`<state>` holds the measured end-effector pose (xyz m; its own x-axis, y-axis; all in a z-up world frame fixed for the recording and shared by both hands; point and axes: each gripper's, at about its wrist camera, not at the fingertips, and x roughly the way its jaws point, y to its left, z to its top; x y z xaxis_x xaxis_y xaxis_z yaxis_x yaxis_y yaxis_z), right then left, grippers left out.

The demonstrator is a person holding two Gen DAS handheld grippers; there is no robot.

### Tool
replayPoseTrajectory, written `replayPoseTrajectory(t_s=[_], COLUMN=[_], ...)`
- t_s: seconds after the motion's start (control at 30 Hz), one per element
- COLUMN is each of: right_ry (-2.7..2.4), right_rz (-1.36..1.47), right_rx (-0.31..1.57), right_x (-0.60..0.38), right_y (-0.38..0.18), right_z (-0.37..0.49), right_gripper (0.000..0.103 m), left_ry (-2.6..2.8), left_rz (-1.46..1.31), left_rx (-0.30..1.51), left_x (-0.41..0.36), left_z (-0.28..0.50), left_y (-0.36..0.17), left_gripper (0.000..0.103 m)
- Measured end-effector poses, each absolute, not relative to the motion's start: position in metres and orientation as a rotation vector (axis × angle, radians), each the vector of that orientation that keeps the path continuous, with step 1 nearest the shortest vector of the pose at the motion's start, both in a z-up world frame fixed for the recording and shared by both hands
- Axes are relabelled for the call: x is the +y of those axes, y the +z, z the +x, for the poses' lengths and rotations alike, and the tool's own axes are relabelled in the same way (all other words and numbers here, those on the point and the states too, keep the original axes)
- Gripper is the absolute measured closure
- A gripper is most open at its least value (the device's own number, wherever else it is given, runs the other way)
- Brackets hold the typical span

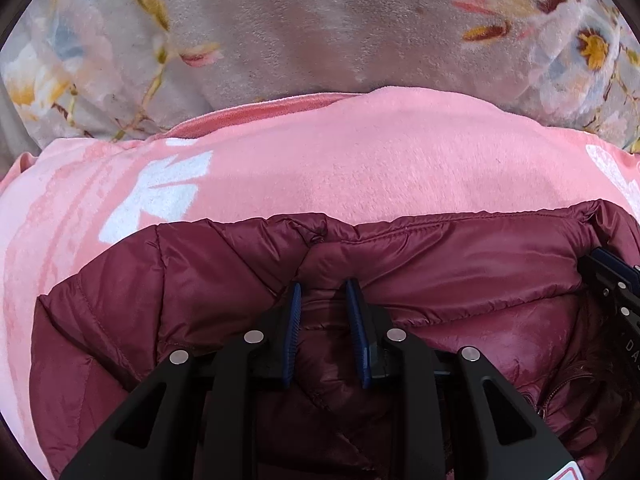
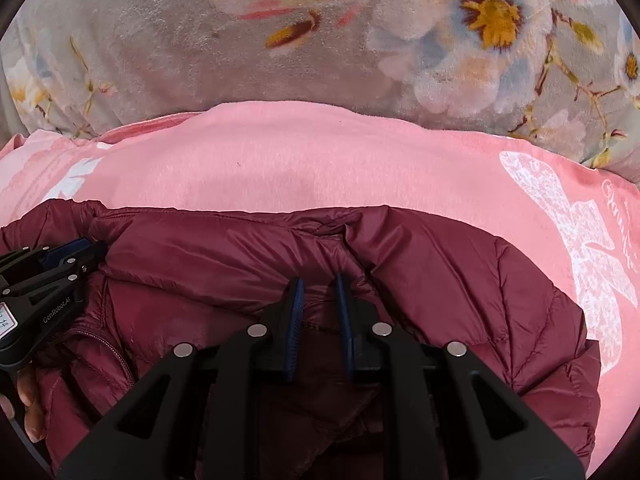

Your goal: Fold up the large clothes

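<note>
— Where's the coat got to?

— The maroon puffer jacket (image 1: 440, 264) lies bunched on the pink fleece blanket (image 1: 360, 160), with the grey floral blanket (image 1: 280, 28) beyond it. The left gripper (image 1: 322, 292) and the right gripper (image 2: 318, 284) are both down at the same far hem, well apart along it.

— Gripping it?

— Looks so. Each pair of blue ribbed pads stands only a narrow gap apart, and a pinch of the quilted shell fills that gap on both sides. I'd call it a hold, though the fabric puffs up so much I can't see the pinch cleanly.

— So which step is this?

— My guess: a fold in hand, the edge taken at two points to be carried over or laid flat. The zipper (image 2: 116, 356) shows off by the left tool, so the front seems to face up there.

— And next?

— Both hands moving together, level, so the hem stays straight. That nylon is glossy and slippery, the down filling springy; it will want to slide out and balloon back. The plush fleece underneath should give some drag.
</note>
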<state>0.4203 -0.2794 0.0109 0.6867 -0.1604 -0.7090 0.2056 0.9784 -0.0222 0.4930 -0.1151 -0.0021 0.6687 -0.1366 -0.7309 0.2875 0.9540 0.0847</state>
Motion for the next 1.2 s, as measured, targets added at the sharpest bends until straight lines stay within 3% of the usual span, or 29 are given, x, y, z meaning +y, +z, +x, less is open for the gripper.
replayPoseTrajectory(t_s=[0.73,0.87,0.9,0.93,0.97,1.0,1.2], right_ry=[-0.161,-0.175,-0.171,-0.155,-0.146,-0.144,-0.199], right_rz=[0.141,0.180,0.234,0.280,0.315,0.328,0.297], right_rx=[0.784,0.786,0.782,0.770,0.753,0.742,0.769], right_x=[-0.290,-0.293,-0.297,-0.302,-0.306,-0.310,-0.333], right_y=[0.011,0.023,0.031,0.038,0.046,0.052,0.064], right_z=[0.422,0.405,0.388,0.371,0.348,0.326,0.185], right_gripper=[0.087,0.085,0.082,0.069,0.055,0.051,0.040], left_ry=[-0.216,-0.182,-0.178,-0.197,-0.211,-0.212,-0.229], left_rz=[0.239,0.227,0.206,0.179,0.162,0.156,0.123], left_rx=[0.807,0.793,0.798,0.797,0.789,0.782,0.861], left_x=[-0.121,-0.112,-0.104,-0.094,-0.086,-0.072,0.022], left_z=[0.497,0.485,0.472,0.458,0.446,0.426,0.337], left_y=[-0.003,0.006,0.014,0.022,0.027,0.034,0.046], left_gripper=[0.078,0.074,0.067,0.062,0.050,0.040,0.031])
